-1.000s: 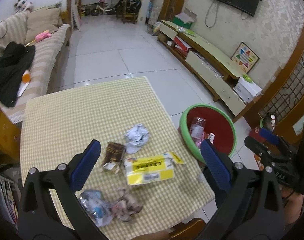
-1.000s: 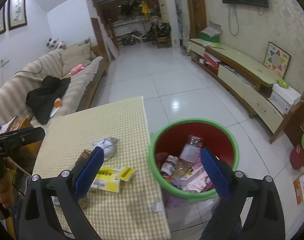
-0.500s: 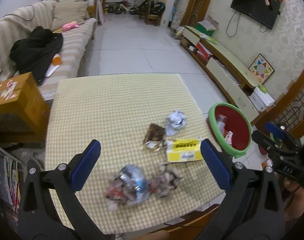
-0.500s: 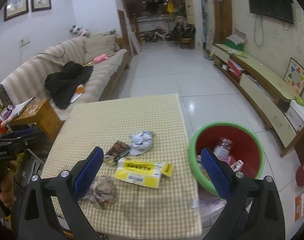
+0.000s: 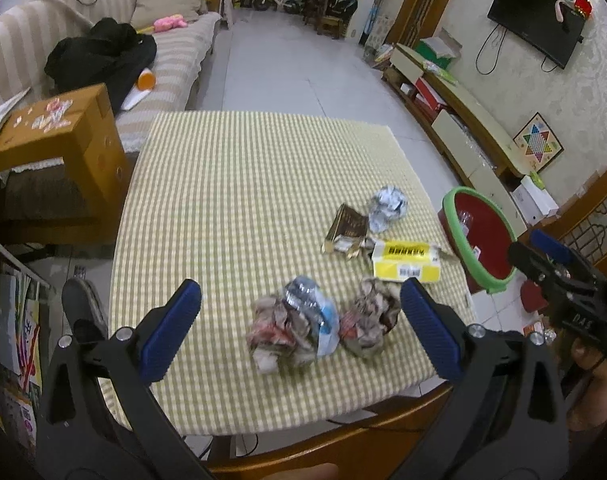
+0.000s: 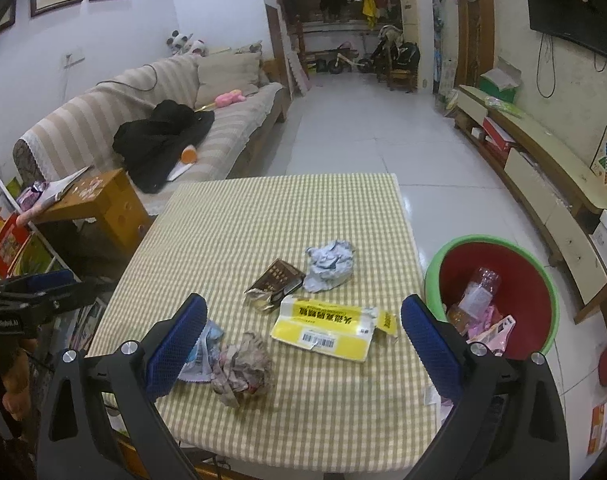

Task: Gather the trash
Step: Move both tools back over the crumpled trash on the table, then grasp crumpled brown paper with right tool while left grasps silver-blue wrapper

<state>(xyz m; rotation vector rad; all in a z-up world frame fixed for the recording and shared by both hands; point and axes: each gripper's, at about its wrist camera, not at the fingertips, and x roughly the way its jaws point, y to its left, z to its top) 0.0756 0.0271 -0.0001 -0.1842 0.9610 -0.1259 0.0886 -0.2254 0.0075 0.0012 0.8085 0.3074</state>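
Both grippers hover above the near edge of a table (image 5: 239,184) covered in a yellow-and-white checked cloth, and neither grips anything. The left gripper (image 5: 301,326) has its blue-padded fingers (image 5: 171,330) spread wide, and between them, lower on the cloth, lie a crumpled clear plastic wrapper (image 5: 299,326) and, just beside it on the right, a crumpled brownish paper ball (image 5: 369,322). The right gripper (image 6: 303,344) is spread just as wide; in its view the same paper ball (image 6: 241,370) sits near its left finger and the flattened yellow carton (image 6: 327,330) lies between the fingers, farther out on the table. Beyond the carton rest a torn dark brown packet (image 6: 275,280) and a crumpled white-and-blue paper wad (image 6: 329,264), close together. A red bin with a green rim (image 6: 549,304) stands on the tiled floor just off the table's right edge, already holding some plastic and pink scraps. A striped sofa (image 6: 143,120) with a black garment on it runs along the left wall, with a wooden box (image 5: 69,136) near the table.
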